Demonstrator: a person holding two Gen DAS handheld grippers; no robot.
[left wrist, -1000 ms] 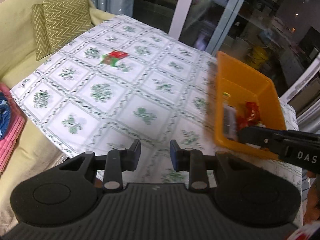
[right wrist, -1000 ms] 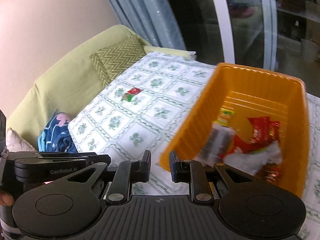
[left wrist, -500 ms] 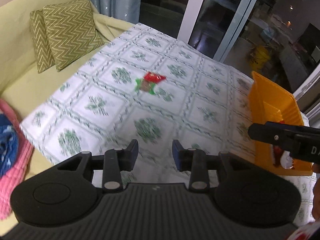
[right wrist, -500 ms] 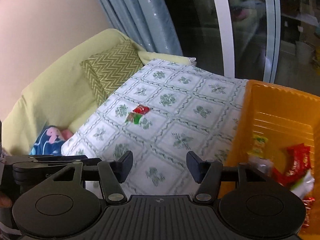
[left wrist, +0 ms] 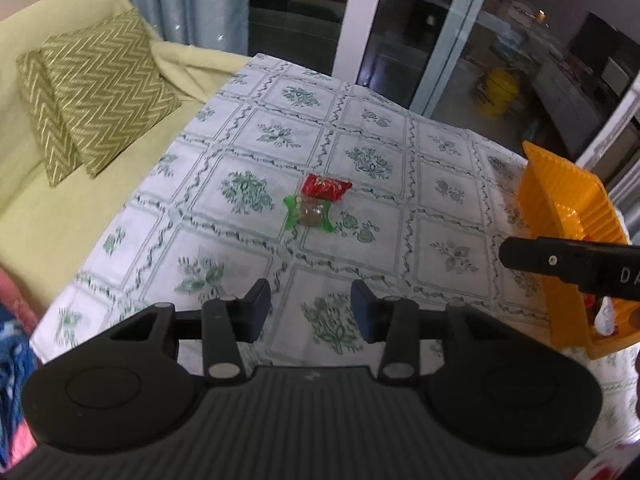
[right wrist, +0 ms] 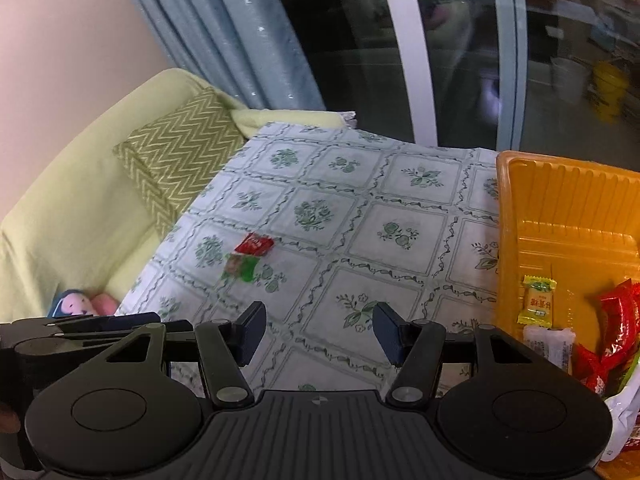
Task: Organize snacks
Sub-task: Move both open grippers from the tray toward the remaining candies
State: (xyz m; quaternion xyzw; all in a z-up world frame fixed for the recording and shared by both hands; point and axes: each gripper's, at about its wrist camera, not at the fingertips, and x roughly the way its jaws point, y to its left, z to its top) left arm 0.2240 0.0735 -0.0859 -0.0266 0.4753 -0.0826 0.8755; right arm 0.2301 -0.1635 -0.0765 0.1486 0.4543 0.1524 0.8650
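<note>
Both grippers are hanging empty over the table (left wrist: 440, 184), nothing between either pair of jaws. The left gripper (left wrist: 310, 304) is sitting with its jaws partly spread and they have just been opening, with only tablecloth showing in the gap. The right gripper (right wrist: 319, 330) is holding its jaws spread wider, having just been opening too, also bare. Two loose snacks are lying mid-table, well ahead of both: a red wrapper (left wrist: 326, 188) and a green-wrapped candy (left wrist: 310, 214), touching or nearly touching each other. The orange bin (right wrist: 568, 208) is standing at the right edge with a yellow packet (right wrist: 537, 301), a white packet (right wrist: 550, 346) and red wrappers (right wrist: 616, 328) already in it. Likely step: the left gripper is heading for the pair on the table. Risks: the two pieces are lying so close that closing on one is likely nudging or dragging the other; flat, crinkly wrappers are prone to slipping out of a shallow pinch; pads coming down too low could be bunching the tablecloth; both grippers working one spot could be bumping each other.
</note>
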